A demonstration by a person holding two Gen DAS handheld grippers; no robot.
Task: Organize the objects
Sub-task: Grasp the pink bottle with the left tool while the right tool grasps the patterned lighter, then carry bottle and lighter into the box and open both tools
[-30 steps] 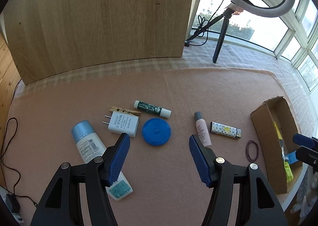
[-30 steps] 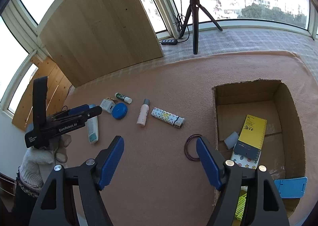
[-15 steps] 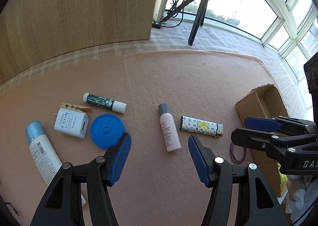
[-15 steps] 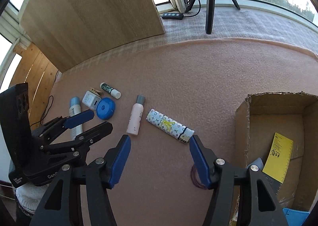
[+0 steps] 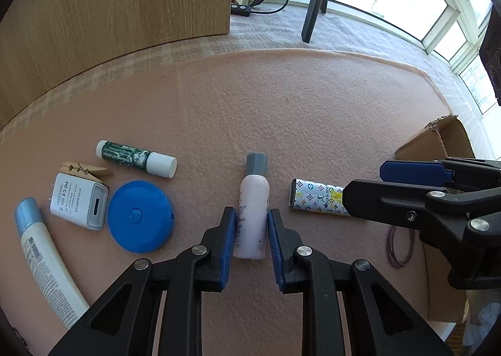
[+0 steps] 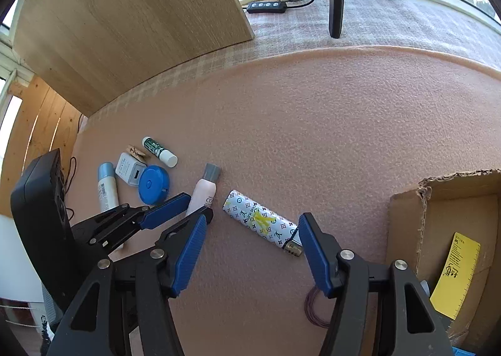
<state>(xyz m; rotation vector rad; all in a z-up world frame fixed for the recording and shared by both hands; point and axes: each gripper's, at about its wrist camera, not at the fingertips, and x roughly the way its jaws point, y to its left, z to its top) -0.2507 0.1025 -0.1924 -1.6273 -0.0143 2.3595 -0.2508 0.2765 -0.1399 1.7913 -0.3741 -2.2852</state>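
Left hand-held gripper — jaws just closing, clamped on bottle lying on mat; right hand-held gripper open, straddling lighter — box partly filled; six items remain out

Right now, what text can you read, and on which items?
"AC/DC ADAPTER": white charger.
"LOUIS VUITTON", "LV": patterned lighter.
"CO", cut off: pink bottle.
Blurred: green lip balm, barcode tube, yellow card in cardboard box.
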